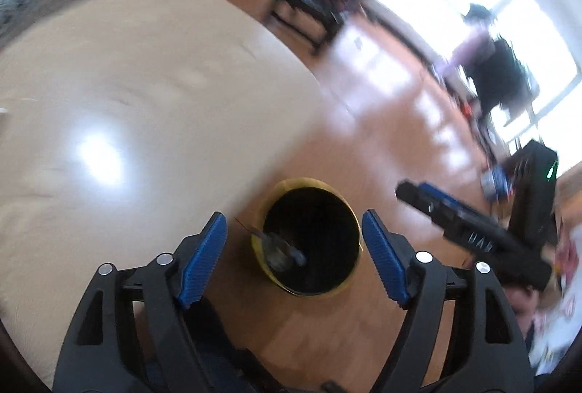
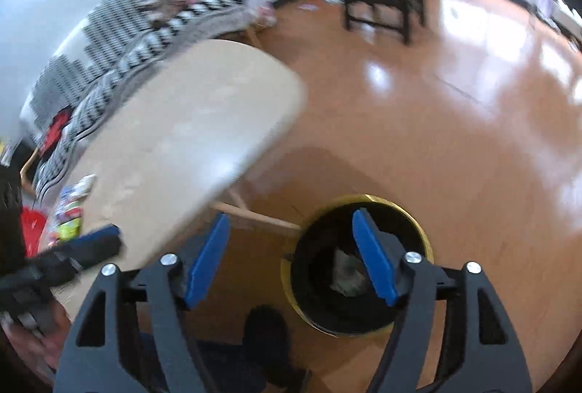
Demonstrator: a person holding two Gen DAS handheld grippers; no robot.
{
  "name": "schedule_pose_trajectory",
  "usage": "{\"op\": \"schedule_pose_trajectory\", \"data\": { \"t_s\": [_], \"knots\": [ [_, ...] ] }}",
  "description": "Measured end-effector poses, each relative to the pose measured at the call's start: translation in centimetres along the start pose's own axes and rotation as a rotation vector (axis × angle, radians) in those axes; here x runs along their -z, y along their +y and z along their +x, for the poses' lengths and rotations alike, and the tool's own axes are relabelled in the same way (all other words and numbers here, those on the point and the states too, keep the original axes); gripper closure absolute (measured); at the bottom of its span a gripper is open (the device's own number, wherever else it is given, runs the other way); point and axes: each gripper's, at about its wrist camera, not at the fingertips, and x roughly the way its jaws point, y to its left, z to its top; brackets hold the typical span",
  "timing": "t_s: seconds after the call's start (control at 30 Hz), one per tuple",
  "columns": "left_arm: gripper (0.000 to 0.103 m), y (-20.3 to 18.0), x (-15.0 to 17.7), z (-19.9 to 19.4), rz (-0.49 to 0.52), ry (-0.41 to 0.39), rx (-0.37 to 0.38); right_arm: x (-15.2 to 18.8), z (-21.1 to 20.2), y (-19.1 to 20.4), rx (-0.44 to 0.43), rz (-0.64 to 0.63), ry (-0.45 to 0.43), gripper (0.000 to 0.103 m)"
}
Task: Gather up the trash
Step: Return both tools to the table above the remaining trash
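Now both grippers hang over the bin, a round black can with a yellow rim standing on the wooden floor. The left gripper has its blue pads spread wide with nothing between them; the bin's mouth sits directly beyond and between the fingertips, and a crumpled greyish scrap lies inside, just off the left pad. The right gripper is likewise released and empty, but the bin lies off-centre there, behind its right pad, with a pale wad of trash at the bottom.

The drop looks done, so the judgement is that the step in hand is pulling clear and going back for more. To do it well, both hands should lift straight away from the rim, keeping the pads open so nothing snags, then swing toward the tabletop, which sits beyond the left finger.

Only the right wrist view shows what remains: colourful wrappers near the table's edge, far out past the left pad, with the other gripper's dark arm just below them. The left wrist view shows bare tabletop beyond its left finger, and a blurred person far off by the bright windows, well past the right pad.
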Motion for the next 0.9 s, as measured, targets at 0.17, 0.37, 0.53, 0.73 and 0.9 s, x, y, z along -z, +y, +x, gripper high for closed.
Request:
{"op": "schedule_pose_trajectory", "data": {
  "t_s": [0.17,0.37,0.53,0.73,0.9],
  "knots": [
    [0.015,9.1,0.9,-12.8,-0.075,-0.221,-0.181,-2.3,0.2,12.0,-0.158,-0.177,-0.023,0.030],
    [0.012,19.1,6.1,-21.1,-0.123,-0.291,-0.513,-1.2,3.2,27.7,-0.381,-0.342,0.072,0.030],
    [0.012,26.5,9.7,-23.9,-0.227,-0.288,-0.617,1.2,6.5,38.5,-0.462,-0.468,0.163,0.030],
    [0.012,30.8,12.2,-22.8,-0.259,-0.239,-0.602,3.4,10.2,45.4,-0.472,-0.520,0.240,0.030],
    [0.012,31.7,12.1,-20.8,-0.278,-0.190,-0.540,4.3,12.7,46.2,-0.470,-0.502,0.296,0.034]
  ]
}}
